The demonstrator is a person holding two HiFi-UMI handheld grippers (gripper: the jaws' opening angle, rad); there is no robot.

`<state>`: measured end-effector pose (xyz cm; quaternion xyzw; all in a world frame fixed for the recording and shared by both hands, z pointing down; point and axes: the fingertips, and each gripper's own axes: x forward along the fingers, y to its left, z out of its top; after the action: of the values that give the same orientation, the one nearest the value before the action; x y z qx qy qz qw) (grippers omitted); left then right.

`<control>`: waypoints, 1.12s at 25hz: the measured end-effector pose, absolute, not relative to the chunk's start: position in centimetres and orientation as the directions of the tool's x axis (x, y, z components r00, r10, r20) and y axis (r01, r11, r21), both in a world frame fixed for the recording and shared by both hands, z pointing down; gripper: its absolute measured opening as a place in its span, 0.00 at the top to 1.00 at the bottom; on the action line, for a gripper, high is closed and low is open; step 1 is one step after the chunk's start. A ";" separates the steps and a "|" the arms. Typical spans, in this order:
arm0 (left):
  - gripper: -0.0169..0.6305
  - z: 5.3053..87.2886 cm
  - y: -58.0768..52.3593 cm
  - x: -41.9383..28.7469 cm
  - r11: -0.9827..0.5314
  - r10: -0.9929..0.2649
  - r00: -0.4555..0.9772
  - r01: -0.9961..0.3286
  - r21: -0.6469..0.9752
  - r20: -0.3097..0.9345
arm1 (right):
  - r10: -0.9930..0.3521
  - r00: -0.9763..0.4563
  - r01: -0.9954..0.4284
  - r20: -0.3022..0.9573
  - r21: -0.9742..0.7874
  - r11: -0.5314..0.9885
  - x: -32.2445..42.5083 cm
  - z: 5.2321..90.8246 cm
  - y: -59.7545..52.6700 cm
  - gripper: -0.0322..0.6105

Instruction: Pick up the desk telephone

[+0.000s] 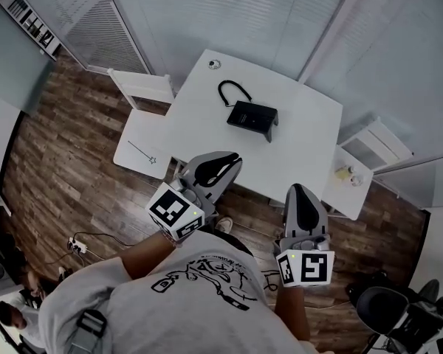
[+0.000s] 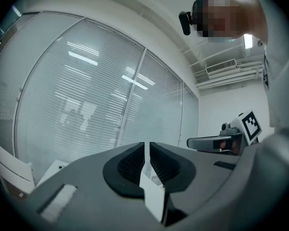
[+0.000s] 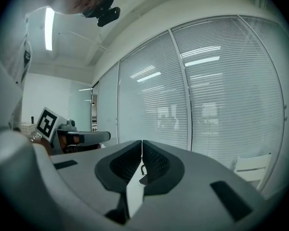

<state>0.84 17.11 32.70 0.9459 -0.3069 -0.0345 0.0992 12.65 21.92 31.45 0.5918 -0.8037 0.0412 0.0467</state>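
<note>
A black desk telephone [image 1: 252, 117] sits on the white table [image 1: 207, 142], its curled black cord [image 1: 233, 88] looping toward the far side. My left gripper [image 1: 220, 159] hovers over the table's near edge, its jaws shut with nothing between them. My right gripper [image 1: 298, 192] is held just short of the near edge, also shut and empty. Both point level toward the phone, well short of it. In the right gripper view a sliver of the phone cord [image 3: 142, 169] shows between the jaw tips [image 3: 142, 143]. The left gripper [image 2: 147, 146] view shows only table past its jaws.
A small round object [image 1: 214, 64] lies at the table's far corner. A white chair [image 1: 143, 88] stands at the left, with a low white board [image 1: 140, 152] beside it. A white side stand [image 1: 348, 174] holds small items at the right. Blinds line the far walls. A power strip [image 1: 77, 246] lies on the wood floor.
</note>
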 end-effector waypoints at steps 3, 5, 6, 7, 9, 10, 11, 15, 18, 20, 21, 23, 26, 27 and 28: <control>0.92 32.9 15.9 0.6 -0.792 -0.586 0.810 -0.572 0.214 -0.004 | -0.945 -0.302 -0.953 0.127 -0.011 0.303 12.2 31.7 20.5 0.94; 0.92 33.1 14.9 0.6 -0.792 -0.585 0.811 -0.570 0.219 -0.003 | -0.942 -0.308 -0.951 0.131 -0.012 0.309 11.9 31.9 19.2 0.94; 0.92 33.2 14.3 0.5 -0.792 -0.584 0.811 -0.569 0.221 -0.004 | -0.941 -0.311 -0.950 0.134 -0.011 0.312 11.8 32.0 18.5 0.94; 0.92 33.3 13.6 0.4 -0.792 -0.584 0.811 -0.569 0.223 -0.006 | -0.939 -0.314 -0.949 0.137 -0.010 0.316 11.5 32.1 17.7 0.94; 0.92 33.5 12.0 0.0 -0.790 -0.586 0.810 -0.569 0.227 -0.008 | -0.936 -0.322 -0.946 0.142 -0.010 0.324 11.0 32.1 15.9 0.94; 0.92 33.6 11.1 -0.3 -0.790 -0.586 0.810 -0.569 0.229 -0.009 | -0.934 -0.326 -0.945 0.145 -0.009 0.328 10.7 32.2 15.0 0.94; 0.92 33.6 10.2 -0.5 -0.790 -0.585 0.811 -0.568 0.230 -0.009 | -0.933 -0.328 -0.944 0.147 -0.007 0.331 10.4 32.2 14.0 0.94; 0.92 33.9 6.3 -1.9 -0.786 -0.588 0.809 -0.569 0.241 -0.008 | -0.931 -0.331 -0.942 0.155 0.005 0.335 9.0 32.1 10.0 0.94; 0.92 34.0 3.3 -2.7 -0.785 -0.590 0.807 -0.569 0.244 -0.016 | -0.930 -0.333 -0.940 0.156 0.016 0.340 8.1 31.9 7.1 0.94; 0.92 34.0 1.4 -3.2 -0.788 -0.587 0.810 -0.564 0.247 -0.021 | -0.931 -0.329 -0.941 0.157 0.025 0.337 7.6 31.9 5.2 0.94; 0.92 34.0 0.5 -3.5 -0.789 -0.584 0.811 -0.561 0.250 -0.023 | -0.932 -0.325 -0.942 0.158 0.028 0.334 7.3 31.8 4.3 0.94; 0.92 34.1 -1.2 -3.9 -0.792 -0.578 0.815 -0.554 0.255 -0.025 | -0.936 -0.316 -0.945 0.159 0.032 0.324 6.9 31.8 2.6 0.94; 0.92 34.4 -3.5 -4.3 -0.801 -0.563 0.826 -0.539 0.260 -0.024 | -0.941 -0.296 -0.951 0.161 0.038 0.306 6.4 31.8 0.6 0.94; 0.92 34.5 -4.2 -4.4 -0.805 -0.557 0.830 -0.533 0.262 -0.024 | -0.944 -0.288 -0.954 0.162 0.039 0.297 6.4 31.8 0.0 0.94; 0.92 34.5 -4.8 -4.5 -0.808 -0.552 0.834 -0.527 0.263 -0.024 | -0.946 -0.280 -0.956 0.162 0.041 0.290 6.4 31.8 -0.6 0.94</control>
<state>-4.47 -4.81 34.51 0.9495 -0.2840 -0.0494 0.1235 6.39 -0.57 31.82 0.5951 -0.7993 0.0322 0.0772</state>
